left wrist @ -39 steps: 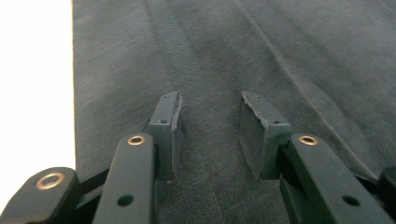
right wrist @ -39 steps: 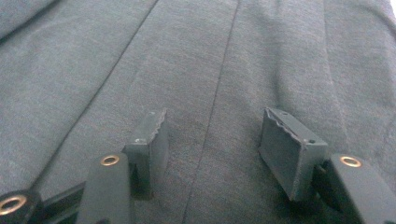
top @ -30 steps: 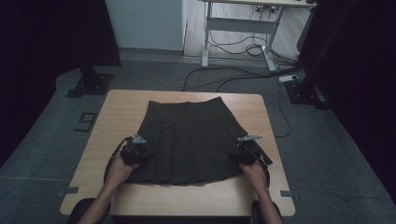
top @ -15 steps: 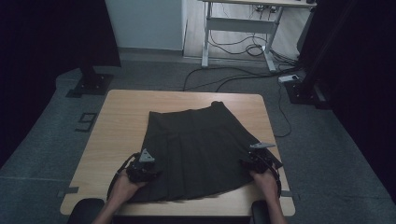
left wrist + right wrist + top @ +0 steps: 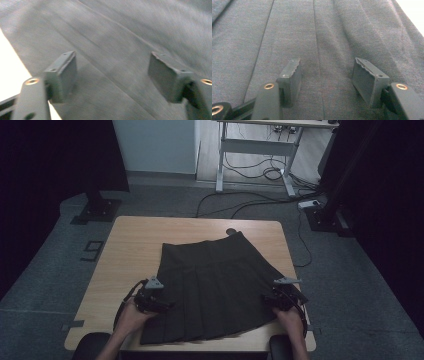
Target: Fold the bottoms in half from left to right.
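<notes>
1. Left hand (image 5: 131, 317) – it comes in from the near edge of the wooden table (image 5: 135, 245) and holds the left gripper (image 5: 159, 306) at the left side of the dark pleated skirt (image 5: 215, 280), near its hem.

2. Left gripper – in the left gripper view its jaws stand wide apart over the grey cloth (image 5: 120, 45); they have just been opening. Flat cloth lies in the gap, and neither pad presses on it. A bright strip of table top (image 5: 10, 70) shows past the left jaw, so this gripper sits close to the skirt's left edge.

3. Skirt – it lies flat on the table, spread out, waistband toward the far side and the wider hem toward the person. It sits right of the table's centre; its right corner reaches almost to the table's right edge, and the hem lies near the near edge. Pleats run from waistband to hem.

4. Right gripper (image 5: 280, 301) – it rests at the skirt's right side near the hem, held by the right hand (image 5: 292, 320). In the right gripper view the jaws are parted, with pleated cloth (image 5: 317, 37) lying smooth between them – not pinched by the pads. Bright table (image 5: 412, 12) shows at the upper right corner of that view.

5. Surroundings – grey floor (image 5: 45, 285) around the table, and a desk frame with trailing cables (image 5: 255, 175) beyond its far edge.
</notes>
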Demonstrator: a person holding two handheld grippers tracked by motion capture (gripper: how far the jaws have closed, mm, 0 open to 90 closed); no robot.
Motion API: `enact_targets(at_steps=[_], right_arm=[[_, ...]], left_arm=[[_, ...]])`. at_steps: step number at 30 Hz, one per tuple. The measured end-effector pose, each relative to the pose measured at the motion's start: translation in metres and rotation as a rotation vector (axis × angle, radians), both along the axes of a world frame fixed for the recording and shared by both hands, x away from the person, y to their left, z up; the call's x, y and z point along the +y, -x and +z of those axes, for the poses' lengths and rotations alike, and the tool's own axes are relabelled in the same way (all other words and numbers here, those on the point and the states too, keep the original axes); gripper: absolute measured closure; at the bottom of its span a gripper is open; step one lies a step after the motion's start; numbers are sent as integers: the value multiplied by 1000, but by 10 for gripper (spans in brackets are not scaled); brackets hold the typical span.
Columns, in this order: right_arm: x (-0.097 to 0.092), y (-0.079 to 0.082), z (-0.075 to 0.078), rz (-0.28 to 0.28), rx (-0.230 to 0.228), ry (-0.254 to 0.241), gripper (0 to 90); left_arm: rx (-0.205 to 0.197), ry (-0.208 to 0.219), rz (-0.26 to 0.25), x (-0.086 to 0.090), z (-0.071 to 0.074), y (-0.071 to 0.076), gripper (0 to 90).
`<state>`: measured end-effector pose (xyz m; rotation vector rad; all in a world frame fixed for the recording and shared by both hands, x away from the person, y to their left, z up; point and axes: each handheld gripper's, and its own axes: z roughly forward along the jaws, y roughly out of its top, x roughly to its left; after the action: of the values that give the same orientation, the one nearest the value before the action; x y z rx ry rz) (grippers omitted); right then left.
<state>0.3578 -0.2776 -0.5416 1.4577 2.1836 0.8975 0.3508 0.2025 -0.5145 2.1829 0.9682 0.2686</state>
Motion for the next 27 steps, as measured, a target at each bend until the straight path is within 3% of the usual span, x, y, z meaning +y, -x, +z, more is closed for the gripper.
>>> enact_targets(at_steps=[4, 8, 11, 14, 15, 17, 22, 27], right_arm=[[1, 0, -1, 1, -7, -2, 375], [1, 0, -1, 2, -9, -2, 370], [1, 0, -1, 4, -10, -5, 367], [1, 0, -1, 4, -11, -6, 363], [1, 0, -1, 4, -11, -6, 363], [1, 0, -2, 5, -12, -7, 360], [1, 0, -2, 9, -15, -10, 343], [5, 1, -3, 23, -20, 12, 295]], left_arm=[[3, 26, 51, 11, 7, -21, 139], [-5, 10, 81, 17, 13, -45, 66], [-32, -10, 106, 17, 17, -63, 16], [-43, -9, 123, 17, 20, -81, 2], [-43, -9, 123, 17, 20, -81, 0], [-70, -23, 138, 17, 22, -97, 0], [-89, -35, 160, 17, 18, -121, 0], [-62, -22, 209, 18, 2, -140, 0]])
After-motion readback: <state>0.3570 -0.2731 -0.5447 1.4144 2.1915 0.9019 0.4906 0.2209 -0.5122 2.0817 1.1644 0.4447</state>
